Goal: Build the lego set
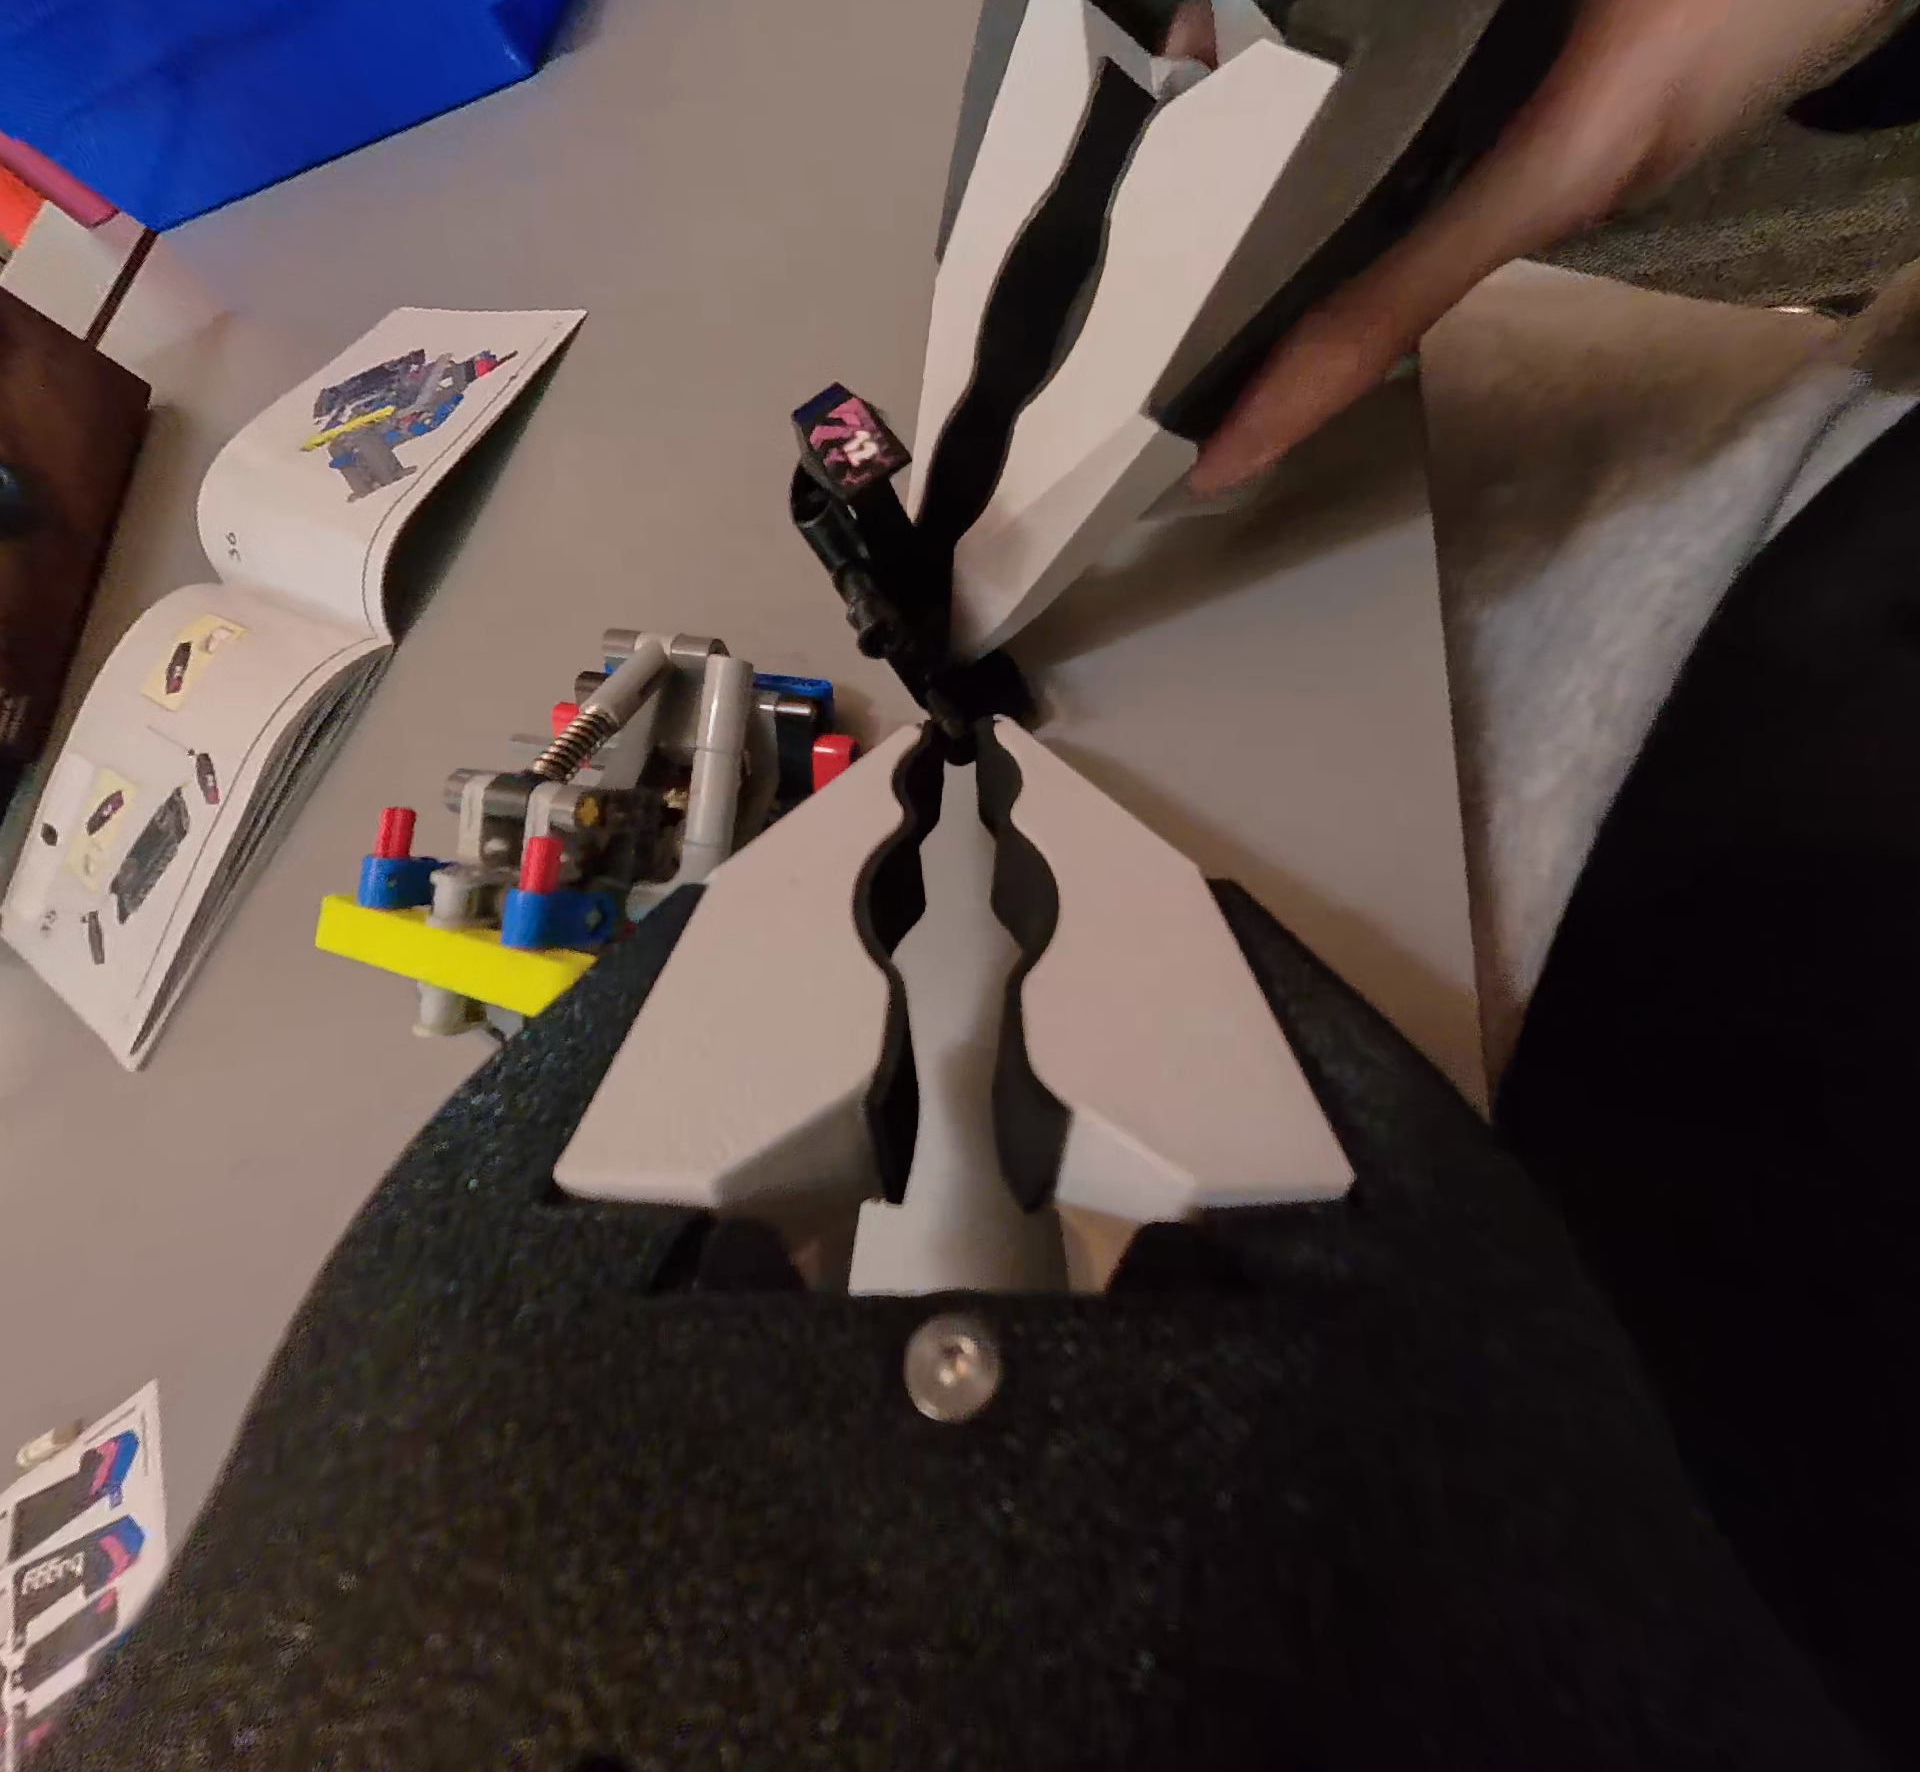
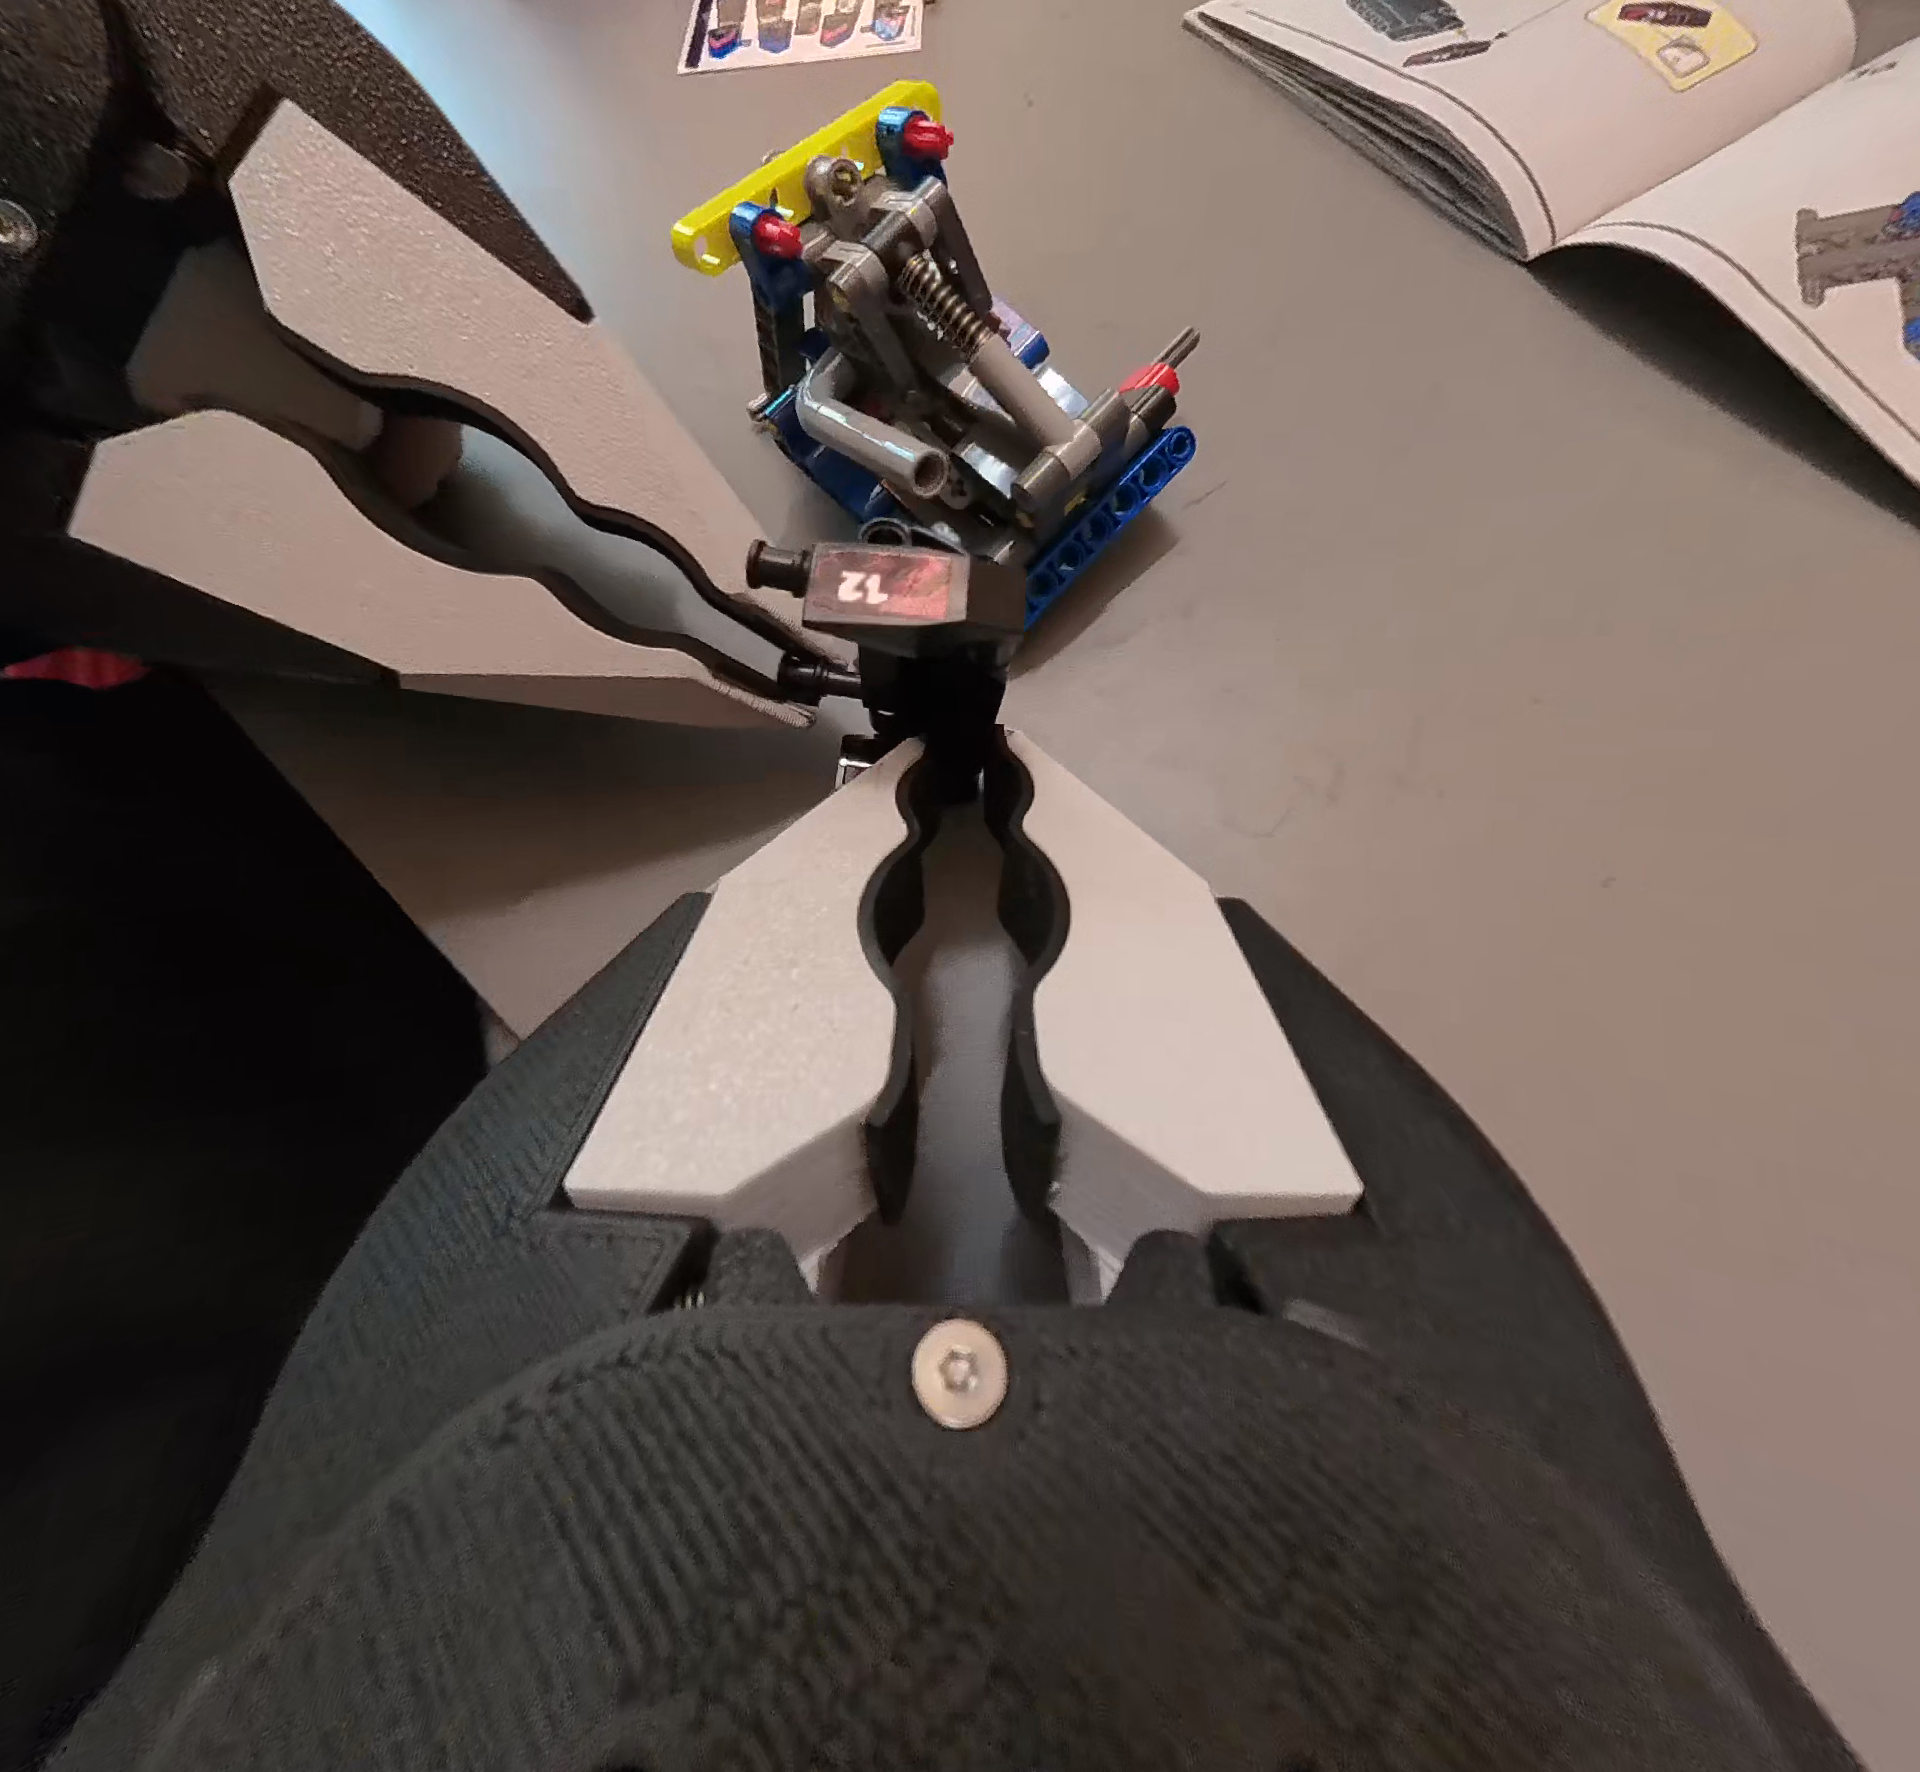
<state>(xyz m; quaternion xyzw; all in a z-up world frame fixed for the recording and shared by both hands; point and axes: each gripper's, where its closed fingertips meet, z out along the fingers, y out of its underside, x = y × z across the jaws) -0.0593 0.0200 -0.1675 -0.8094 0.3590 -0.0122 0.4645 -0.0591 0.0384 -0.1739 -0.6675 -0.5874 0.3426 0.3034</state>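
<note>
Both grippers meet above the bench [image 2: 1455, 683], the right gripper [image 2: 961, 772] clamped on a black piece [image 2: 914, 610] and the left gripper [image 1: 951, 751] pinching its pin [image 2: 816, 678], near the model [image 2: 935, 351].

Textured black claw [image 2: 956, 766] bodies, pale grey fingers [image 2: 769, 995], silver screws [image 2: 958, 1374].

The left gripper [image 1: 951, 751] pinches a black pin on a small black brick piece [image 1: 852, 444], which the right gripper [image 1: 961, 621] clamps from the far side; a grey brick model [image 1: 623, 787] stands to their left.
</note>
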